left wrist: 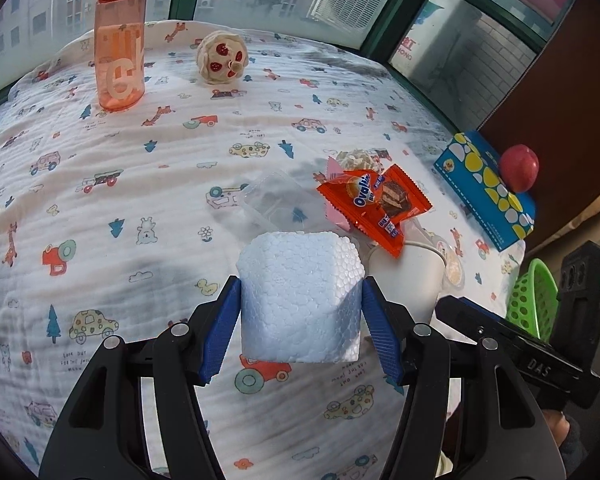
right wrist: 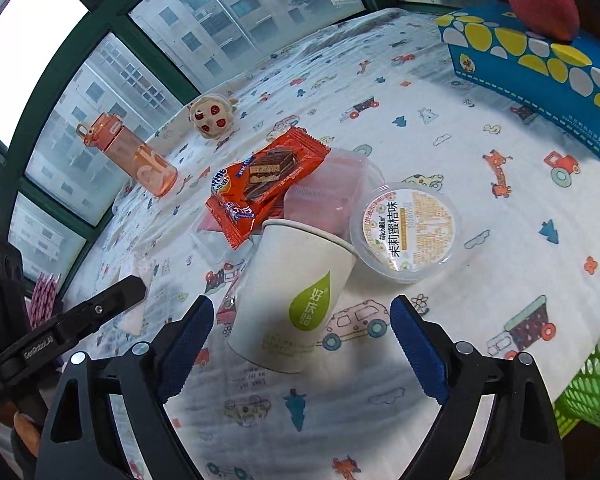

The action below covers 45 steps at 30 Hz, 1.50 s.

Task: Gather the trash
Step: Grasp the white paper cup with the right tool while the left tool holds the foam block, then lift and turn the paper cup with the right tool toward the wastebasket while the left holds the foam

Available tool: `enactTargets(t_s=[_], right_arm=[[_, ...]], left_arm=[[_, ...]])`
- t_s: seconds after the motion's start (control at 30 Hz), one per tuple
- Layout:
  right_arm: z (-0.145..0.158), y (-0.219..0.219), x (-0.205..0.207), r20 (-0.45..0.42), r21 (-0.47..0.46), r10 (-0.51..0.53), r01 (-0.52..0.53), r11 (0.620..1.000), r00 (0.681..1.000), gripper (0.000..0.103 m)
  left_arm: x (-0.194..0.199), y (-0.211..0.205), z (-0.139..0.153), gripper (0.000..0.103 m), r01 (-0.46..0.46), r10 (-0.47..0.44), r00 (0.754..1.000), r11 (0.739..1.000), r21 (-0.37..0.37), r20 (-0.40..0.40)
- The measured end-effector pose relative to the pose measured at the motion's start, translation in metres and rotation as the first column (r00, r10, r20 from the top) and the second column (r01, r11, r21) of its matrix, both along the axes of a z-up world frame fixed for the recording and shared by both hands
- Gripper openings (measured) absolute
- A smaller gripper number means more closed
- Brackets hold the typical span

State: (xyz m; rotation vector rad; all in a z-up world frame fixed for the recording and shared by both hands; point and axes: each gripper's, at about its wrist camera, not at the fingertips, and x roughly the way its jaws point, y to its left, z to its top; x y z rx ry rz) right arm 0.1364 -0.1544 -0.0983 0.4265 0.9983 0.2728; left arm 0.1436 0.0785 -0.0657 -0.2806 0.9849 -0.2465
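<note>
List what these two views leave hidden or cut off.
- Green mesh basket: right wrist view's edge cuts it, inside unseen.
- White paper cup: left wrist view, white foam block hides half.
- Clear plastic tray: right wrist view, orange snack wrapper covers it.

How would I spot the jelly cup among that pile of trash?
Start at the blue tissue box with the red fruit on top. Nearer the camera, beside the tipped white paper cup, sits the jelly cup: small, round, clear plastic, the only one with a printed foil lid.
</note>
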Motion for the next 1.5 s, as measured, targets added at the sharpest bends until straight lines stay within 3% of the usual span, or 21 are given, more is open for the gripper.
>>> enactTargets(t_s=[0.23,0.37,0.47,0.7,0.9,1.13,1.5], right_arm=[[-0.019,0.008,0.023,-0.068,0.027,-0.02,0.022,0.999,0.997,0.084],[-0.026,0.009,0.028,-0.1,0.048,-0.018,0.023,0.999,0.995,0.069],[-0.026,0.006,0.024,-0.106,0.087,-0.007,0.017,0.996,0.994,0.06],[-0.01,-0.006,-0.008,-0.075,0.092,0.017,-0.01,0.996,0.997,0.059],[0.013,-0.032,-0.046,0.001,0.062,-0.003,0.003,0.998,1.0,0.059],[0.052,-0.082,-0.094,0.159,-0.068,-0.077,0.089,0.994,0.984,0.059],[0.056,-0.111,-0.14,0.275,-0.2,-0.06,0.118,0.973,0.96,0.059]], left_arm=[[-0.001,0.009,0.001,0.06,-0.008,0.008,1.0,1.0,-0.006,0.006],[-0.001,0.009,0.002,0.06,-0.007,0.007,1.0,1.0,-0.005,0.007],[-0.002,0.008,0.002,0.06,-0.007,0.007,1.0,1.0,-0.009,0.007],[-0.007,-0.004,0.008,0.06,0.008,-0.008,1.0,1.0,-0.01,0.016],[-0.009,-0.024,0.017,0.06,0.04,-0.039,0.999,0.999,-0.011,0.031],[-0.013,-0.067,0.031,0.06,0.125,-0.124,0.99,0.992,-0.002,0.059],[-0.016,-0.114,0.032,0.06,0.202,-0.202,0.978,0.979,0.011,0.049]])
